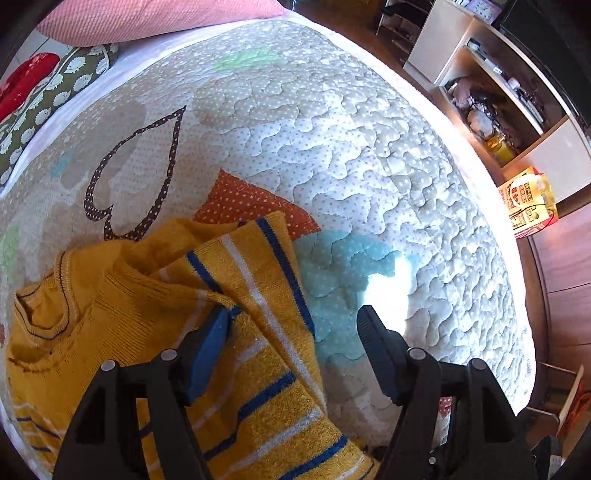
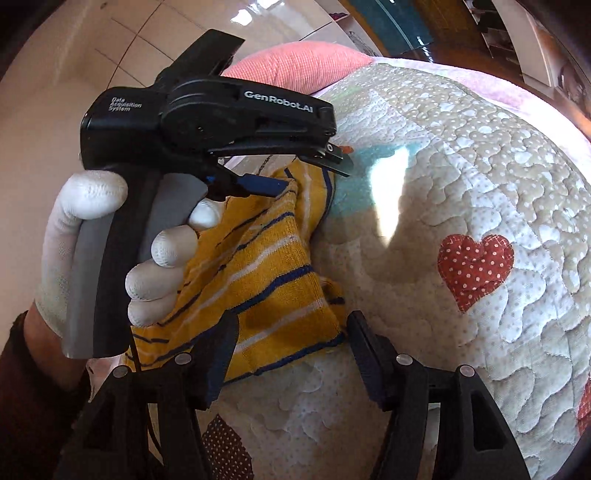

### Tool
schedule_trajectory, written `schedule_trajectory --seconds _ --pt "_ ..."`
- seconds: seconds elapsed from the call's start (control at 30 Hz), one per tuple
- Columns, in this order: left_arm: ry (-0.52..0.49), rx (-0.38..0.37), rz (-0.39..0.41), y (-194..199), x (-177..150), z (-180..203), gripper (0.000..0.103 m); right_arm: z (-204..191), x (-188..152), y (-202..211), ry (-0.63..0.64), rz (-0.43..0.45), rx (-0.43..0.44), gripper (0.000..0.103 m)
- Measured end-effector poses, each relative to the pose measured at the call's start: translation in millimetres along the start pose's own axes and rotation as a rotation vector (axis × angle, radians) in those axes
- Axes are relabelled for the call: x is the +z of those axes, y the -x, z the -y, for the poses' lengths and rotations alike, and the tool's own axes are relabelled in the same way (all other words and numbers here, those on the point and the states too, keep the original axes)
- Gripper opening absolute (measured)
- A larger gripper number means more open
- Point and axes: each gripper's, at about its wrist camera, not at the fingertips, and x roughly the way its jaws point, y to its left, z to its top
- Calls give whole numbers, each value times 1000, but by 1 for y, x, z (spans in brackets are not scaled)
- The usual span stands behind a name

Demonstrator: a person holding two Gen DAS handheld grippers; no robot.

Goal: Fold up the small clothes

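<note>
A small yellow knit garment [image 1: 221, 314] with blue and white stripes lies partly folded on a quilted bedspread [image 1: 351, 147]. It also shows in the right wrist view [image 2: 266, 266]. My left gripper [image 1: 295, 317] is open, its left finger [image 1: 210, 343] resting on the folded cloth, its right finger over the quilt. In the right wrist view the left gripper [image 2: 314, 173] hovers at the garment's far edge, held by a white-gloved hand [image 2: 110, 251]. My right gripper [image 2: 291, 332] is open, straddling the garment's near corner.
A pink pillow [image 1: 147, 14] and a patterned cushion [image 1: 44, 107] lie at the head of the bed. Shelves [image 1: 498, 92] and a yellow bag [image 1: 528, 203] stand beyond the bed's right edge. Red heart patches [image 2: 476, 269] mark the quilt.
</note>
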Motion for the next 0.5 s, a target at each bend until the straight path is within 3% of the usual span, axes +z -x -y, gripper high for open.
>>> schedule_trajectory --seconds 0.07,0.1,0.13,0.2,0.33,0.5 --pt "-36 46 -5 -4 0 4 67 -1 0 -4 1 6 -25 66" --pt "-60 93 4 -4 -2 7 48 -3 1 -7 2 5 -40 61" --pt "-82 143 13 -3 -2 7 28 -5 2 -10 8 1 -60 40" --pt "-73 121 45 8 -8 -3 14 -7 5 -16 -1 -26 -54 17" --pt "26 7 150 50 -20 -38 13 -34 13 -7 55 -1 -53 15" --pt "141 -101 267 110 -52 -100 13 -105 17 -2 224 -14 -19 14"
